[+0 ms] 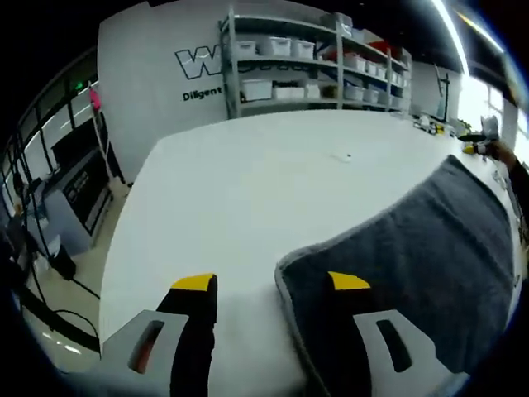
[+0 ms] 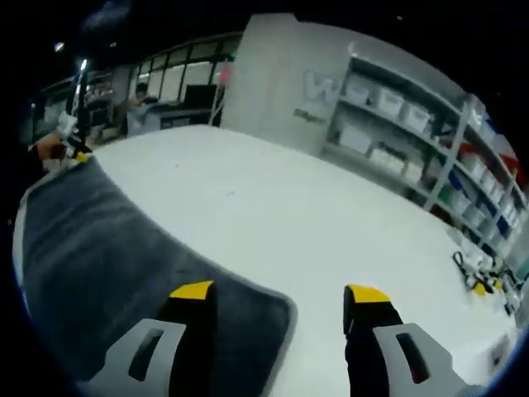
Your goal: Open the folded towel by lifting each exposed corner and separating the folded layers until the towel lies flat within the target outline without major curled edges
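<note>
A dark grey towel (image 1: 421,265) lies on the white table (image 1: 273,174), stretching from the lower middle to the right of the left gripper view. My left gripper (image 1: 271,283) is open over its near left corner, with the right jaw above the cloth and the left jaw above bare table. In the right gripper view the same towel (image 2: 107,265) fills the lower left. My right gripper (image 2: 281,291) is open over the towel's right corner, its left jaw above the cloth and its right jaw above the table (image 2: 331,223). Nothing is held.
Metal shelves with white bins (image 1: 314,58) stand behind the table, also seen as shelves (image 2: 430,132) at the right. Small objects (image 1: 475,145) lie at the far right table edge, and small items (image 2: 475,273) sit near the table's right side. A person (image 2: 145,107) stands far back left.
</note>
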The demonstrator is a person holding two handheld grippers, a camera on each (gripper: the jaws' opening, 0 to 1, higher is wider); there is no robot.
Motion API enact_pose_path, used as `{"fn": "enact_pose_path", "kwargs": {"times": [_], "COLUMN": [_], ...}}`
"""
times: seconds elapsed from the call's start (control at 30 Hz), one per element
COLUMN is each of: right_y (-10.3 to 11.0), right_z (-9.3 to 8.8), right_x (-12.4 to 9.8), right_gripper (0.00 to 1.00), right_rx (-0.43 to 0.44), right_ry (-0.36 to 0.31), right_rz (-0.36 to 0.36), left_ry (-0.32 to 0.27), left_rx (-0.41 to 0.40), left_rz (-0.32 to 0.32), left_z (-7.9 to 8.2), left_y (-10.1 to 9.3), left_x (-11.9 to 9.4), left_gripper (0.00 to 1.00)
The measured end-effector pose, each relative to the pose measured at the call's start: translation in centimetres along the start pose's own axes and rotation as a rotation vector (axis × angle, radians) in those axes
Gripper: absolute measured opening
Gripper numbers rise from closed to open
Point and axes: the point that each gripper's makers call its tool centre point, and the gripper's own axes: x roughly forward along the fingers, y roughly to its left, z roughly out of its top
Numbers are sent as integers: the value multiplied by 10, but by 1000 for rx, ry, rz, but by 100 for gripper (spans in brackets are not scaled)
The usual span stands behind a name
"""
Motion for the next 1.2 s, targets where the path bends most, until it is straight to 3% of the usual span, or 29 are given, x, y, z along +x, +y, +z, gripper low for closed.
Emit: {"fn": "enact_pose_path", "kwargs": {"times": [0.27,0.43,0.53,0.8,0.93,1.2], "right_y": [-6,0,-9,-3,-11,-16], "right_z": [-11,-26,-29,-35,-35,-47], "right_x": [13,19,18,26,32,41], "right_gripper": [61,50,46,38,30,26], "right_rx": [-7,31,52,103,149,172], "right_ry": [20,44,45,56,40,75], "right_rz": [1,22,18,32,14,7], "left_ry": [24,30,27,15,25,34], "left_rx": [18,11,6,-4,2,18], "left_rz": [-28,-57,-61,-59,-60,-50], "left_z": [-5,-9,-8,-5,-7,-8], "left_y": [-9,-14,-14,-15,-15,-16], "left_x": [6,8,9,14,18,19], "left_gripper": [41,35,34,31,31,27]}}
